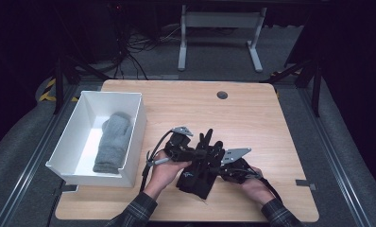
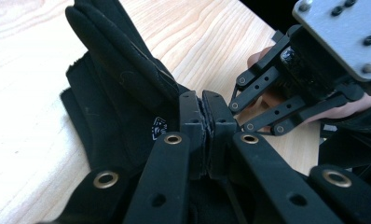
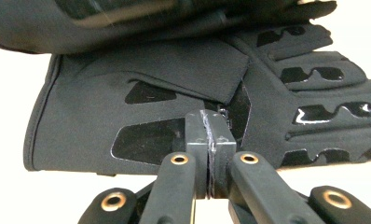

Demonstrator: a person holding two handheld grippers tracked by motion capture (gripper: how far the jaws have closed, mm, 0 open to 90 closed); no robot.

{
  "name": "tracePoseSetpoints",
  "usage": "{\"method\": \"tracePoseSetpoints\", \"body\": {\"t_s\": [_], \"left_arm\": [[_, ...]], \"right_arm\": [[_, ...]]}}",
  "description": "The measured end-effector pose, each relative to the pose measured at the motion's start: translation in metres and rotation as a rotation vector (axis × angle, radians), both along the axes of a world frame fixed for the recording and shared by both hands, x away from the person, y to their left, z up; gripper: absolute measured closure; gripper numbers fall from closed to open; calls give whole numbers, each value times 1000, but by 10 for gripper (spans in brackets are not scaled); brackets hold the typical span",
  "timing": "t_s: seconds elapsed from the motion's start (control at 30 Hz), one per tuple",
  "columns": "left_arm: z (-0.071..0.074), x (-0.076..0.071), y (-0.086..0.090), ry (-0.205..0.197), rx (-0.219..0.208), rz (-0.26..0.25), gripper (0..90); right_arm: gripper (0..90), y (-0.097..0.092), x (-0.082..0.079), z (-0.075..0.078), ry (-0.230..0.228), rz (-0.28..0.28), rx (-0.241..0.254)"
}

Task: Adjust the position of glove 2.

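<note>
Black glove (image 1: 198, 168) lies on the desk (image 1: 252, 118) near its front edge, between both hands. Left gripper (image 1: 195, 152) fingers are clamped together at the glove's edge, fabric pinched between them. Right gripper (image 1: 217, 166) fingers are likewise pressed tight at the glove's palm side. Grey mitten (image 1: 113, 142) rests inside the white bin (image 1: 134, 137), well apart to the left.

One black glove (image 1: 198, 166), one grey mitten (image 1: 112, 142), one white bin (image 1: 138, 127), one table (image 1: 252, 118), two grippers.
</note>
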State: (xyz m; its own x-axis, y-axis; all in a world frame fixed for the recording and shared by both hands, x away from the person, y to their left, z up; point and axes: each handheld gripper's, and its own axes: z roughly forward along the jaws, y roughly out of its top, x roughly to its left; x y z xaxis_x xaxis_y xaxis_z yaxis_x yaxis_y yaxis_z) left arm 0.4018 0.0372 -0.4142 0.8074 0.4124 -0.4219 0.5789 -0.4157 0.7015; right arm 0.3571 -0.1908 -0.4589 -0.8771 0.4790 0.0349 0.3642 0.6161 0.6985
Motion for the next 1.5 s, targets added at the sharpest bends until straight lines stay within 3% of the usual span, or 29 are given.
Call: {"method": "tracePoseSetpoints", "body": {"t_s": [0.2,0.33,0.47,0.8,0.9,1.0,1.23,1.33,1.37,1.43,1.47,1.5], "left_arm": [[-5,1,-6,-5,27,-2,882],[-6,2,-4,-4,25,3,882],[-6,1,-5,-3,23,2,882],[-13,1,-15,5,46,-7,882],[-18,1,-16,3,72,-7,881],[-24,3,-16,20,78,-8,878],[-34,1,-21,28,109,-14,845],[-34,-1,-24,18,116,-19,690],[-34,-1,-24,18,116,-19,630],[-26,-4,-23,-16,120,-18,589],[-26,-4,-23,-16,120,-18,590],[-22,-6,-21,-25,116,-17,637]], "right_arm": [[900,12,4,0,-21,9,-2],[900,2,2,7,-31,2,20],[900,-9,2,5,-17,-19,9],[900,2,4,-3,-16,-7,-1],[900,6,4,-3,-22,0,0],[900,1,3,-1,-26,-5,6],[898,-34,9,10,-69,-114,52],[783,-51,12,13,-86,-170,65],[783,-51,12,13,-86,-170,65],[667,-70,16,14,-98,-229,65],[667,-70,16,14,-98,-229,65],[571,-82,19,12,-92,-269,64]]}}
